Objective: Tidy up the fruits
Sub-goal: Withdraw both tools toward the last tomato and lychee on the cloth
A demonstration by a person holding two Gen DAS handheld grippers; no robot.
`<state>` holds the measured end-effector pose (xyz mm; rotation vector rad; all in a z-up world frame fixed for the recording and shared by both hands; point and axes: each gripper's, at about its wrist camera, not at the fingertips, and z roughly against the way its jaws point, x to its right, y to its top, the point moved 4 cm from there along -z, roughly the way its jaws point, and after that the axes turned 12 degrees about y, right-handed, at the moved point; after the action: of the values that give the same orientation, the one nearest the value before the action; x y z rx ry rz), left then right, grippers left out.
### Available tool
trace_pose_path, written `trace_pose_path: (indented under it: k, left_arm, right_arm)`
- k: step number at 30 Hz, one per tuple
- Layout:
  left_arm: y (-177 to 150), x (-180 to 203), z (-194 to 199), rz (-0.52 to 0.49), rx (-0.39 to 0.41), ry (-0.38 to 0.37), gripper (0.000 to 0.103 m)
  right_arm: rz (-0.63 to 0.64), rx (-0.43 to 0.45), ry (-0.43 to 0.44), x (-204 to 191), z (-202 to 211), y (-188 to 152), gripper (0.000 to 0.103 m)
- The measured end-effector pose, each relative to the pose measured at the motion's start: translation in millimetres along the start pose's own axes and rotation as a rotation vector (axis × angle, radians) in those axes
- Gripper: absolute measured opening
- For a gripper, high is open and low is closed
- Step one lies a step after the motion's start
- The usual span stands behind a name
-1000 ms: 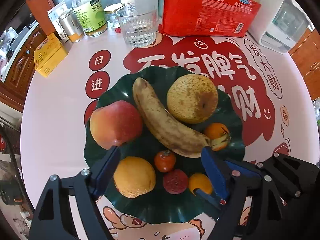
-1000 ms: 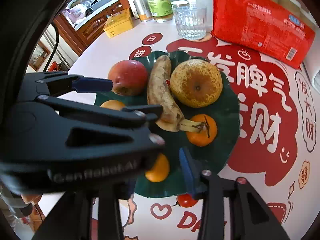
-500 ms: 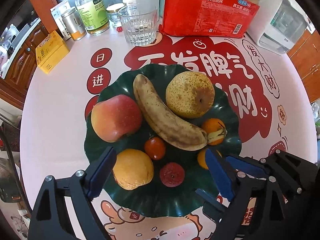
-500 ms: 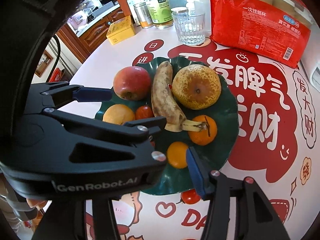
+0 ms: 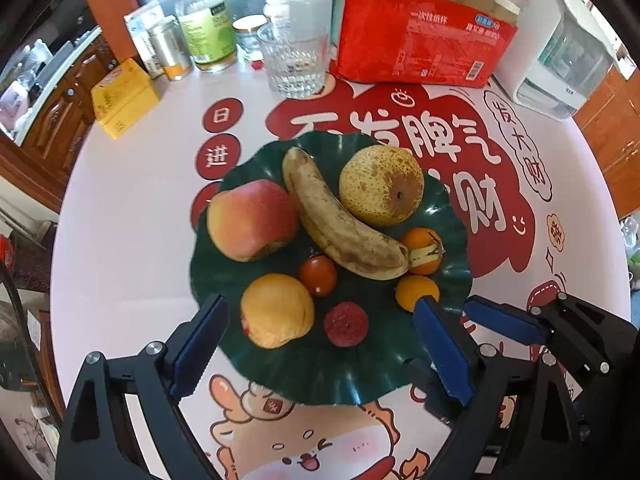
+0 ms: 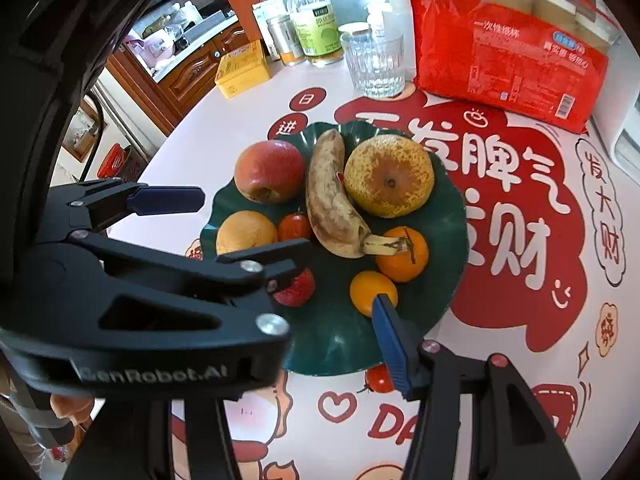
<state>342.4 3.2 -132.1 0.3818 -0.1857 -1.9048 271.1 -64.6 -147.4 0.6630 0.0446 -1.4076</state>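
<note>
A dark green leaf-shaped plate (image 5: 320, 376) (image 6: 340, 340) holds an apple (image 5: 250, 220), a brown banana (image 5: 340, 224), a speckled pear (image 5: 380, 184), a tangerine (image 5: 424, 248), a small tomato (image 5: 318, 274), an orange (image 5: 276, 310), a red round fruit (image 5: 346, 324) and a small orange (image 5: 416, 292) (image 6: 372, 292). My left gripper (image 5: 320, 344) hangs above the plate's near side, its jaws opening and gripping nothing. My right gripper (image 6: 320, 308) is open just short of the small orange; its left finger is hidden behind the left gripper (image 6: 224, 232).
A cherry tomato (image 6: 378, 378) lies on the table beside the plate's near rim. At the back stand a glass (image 5: 294, 64), bottles (image 5: 204, 20), a yellow box (image 5: 124, 98), a red paper-cup pack (image 5: 424, 40) and a white appliance (image 5: 556, 60).
The small orange has come out from between the right gripper's jaws and lies free on the plate. The left gripper has backed off and risen, its jaws wider.
</note>
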Motion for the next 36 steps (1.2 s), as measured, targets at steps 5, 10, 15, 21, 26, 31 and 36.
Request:
trace_pose_path:
  k: [5,10,15,21,26,31,36]
  left_arm:
    - [-7,-4,32,0.022,0.049,0.008,0.093]
    - [-18,-3,64,0.042,0.085,0.008,0.093]
    - [-35,6,95,0.048,0.122,0.015,0.093]
    - [-53,20,129,0.078,0.172,0.002,0.093]
    - [-68,39,139,0.093,0.18,0.003,0.093]
    - [-82,58,135,0.108,0.166,-0.034,0.093]
    - [-94,73,125,0.123,0.173,-0.008,0.093]
  right_arm:
    - [0.01,0.029,-0.003,-5,23,-3,0.053]
    - [0.015,0.059,-0.023,-6,52,-12,0.053]
    - [0.021,0.079,-0.056,0,86,-26,0.053]
    - [0.015,0.115,-0.092,13,130,-44,0.053]
    - [0.027,0.158,-0.144,26,167,-63,0.054]
    - [0.024,0.184,-0.204,46,192,-82,0.054]
    - [-0.005,0.199,-0.209,68,201,-100,0.053]
